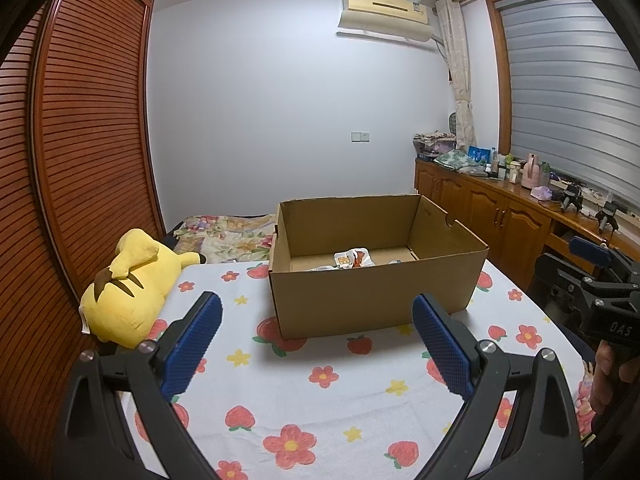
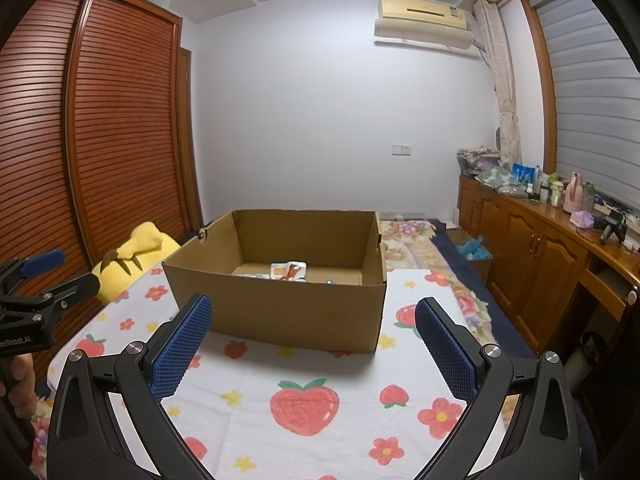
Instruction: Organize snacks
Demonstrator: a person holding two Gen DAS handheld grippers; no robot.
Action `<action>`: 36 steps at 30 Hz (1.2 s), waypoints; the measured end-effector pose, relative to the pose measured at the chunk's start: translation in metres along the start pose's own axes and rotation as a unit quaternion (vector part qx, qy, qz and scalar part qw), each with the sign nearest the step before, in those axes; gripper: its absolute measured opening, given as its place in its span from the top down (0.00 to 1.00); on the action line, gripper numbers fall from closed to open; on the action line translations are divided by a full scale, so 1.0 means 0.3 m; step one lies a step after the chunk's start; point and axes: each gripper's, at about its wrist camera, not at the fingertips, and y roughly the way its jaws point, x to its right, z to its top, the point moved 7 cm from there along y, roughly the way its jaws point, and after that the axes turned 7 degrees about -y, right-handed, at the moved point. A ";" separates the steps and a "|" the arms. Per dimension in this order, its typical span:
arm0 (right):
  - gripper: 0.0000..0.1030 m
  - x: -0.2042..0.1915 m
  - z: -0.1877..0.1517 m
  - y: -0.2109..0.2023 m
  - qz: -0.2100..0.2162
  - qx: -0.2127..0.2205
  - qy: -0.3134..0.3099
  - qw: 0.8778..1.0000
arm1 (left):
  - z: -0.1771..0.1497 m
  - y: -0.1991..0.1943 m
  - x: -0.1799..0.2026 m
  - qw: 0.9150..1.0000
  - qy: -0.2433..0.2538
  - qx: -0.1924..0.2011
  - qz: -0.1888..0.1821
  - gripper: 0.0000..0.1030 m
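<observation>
An open cardboard box (image 1: 376, 296) sits in the middle of a bed covered by a white sheet (image 1: 328, 404) printed with strawberries and small red and yellow flowers. Inside the box, on its floor toward the near wall, lies a crinkled white snack packet (image 1: 354, 258) with orange and red print (other wrappers beside it are mostly hidden by the box wall, so they cannot be told apart). The sheet around the box holds no loose packets. In front of the box, the left claw (image 1: 318, 344) hovers above the sheet with its two blue textured pads (image 1: 192, 350) spread wide apart and nothing between them. The right claw (image 2: 314, 346) hangs just to its right in the same pose, jaws wide apart and holding nothing, the box straight ahead of it. Each claw shows at the edge of the other's view, with part of a hand (image 1: 606, 380) gripping the handle. A yellow plush toy (image 1: 128, 284) with brown stripes lies on the bed at the box's left, near a slatted wooden wardrobe (image 1: 80, 152). Beyond the box lies a floral quilt (image 1: 232, 236). Along the right wall stands a wooden cabinet whose worktop (image 1: 516, 192) carries bottles and folded cloth, under a shuttered window (image 1: 568, 92). An air conditioner (image 1: 386, 14) hangs high on the pale back wall.
</observation>
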 end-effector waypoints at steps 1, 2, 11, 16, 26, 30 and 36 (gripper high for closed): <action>0.00 0.000 0.000 -0.001 0.000 0.000 0.000 1.000 | 0.000 0.001 0.001 1.000 0.000 0.000 0.000 0.06; 0.00 0.000 0.000 -0.001 -0.001 0.000 0.000 1.000 | 0.000 0.001 0.000 1.000 -0.001 -0.001 0.000 0.06; 0.00 0.002 0.001 -0.003 -0.001 0.001 0.000 1.000 | 0.004 0.004 -0.001 1.000 -0.001 0.000 0.000 0.06; 0.00 0.002 0.000 -0.002 -0.002 0.001 0.000 1.000 | 0.006 -0.003 -0.004 1.000 -0.001 0.002 0.002 0.06; 0.00 0.002 0.000 -0.003 -0.001 0.001 0.000 1.000 | 0.008 -0.005 -0.006 1.000 -0.002 0.003 0.002 0.06; 0.00 0.002 0.000 -0.003 -0.001 0.001 0.001 1.000 | 0.006 -0.007 -0.003 1.000 -0.002 0.003 0.001 0.06; 0.00 0.002 -0.001 -0.003 -0.001 0.001 0.000 1.000 | 0.004 -0.010 0.001 1.000 -0.001 0.004 0.002 0.06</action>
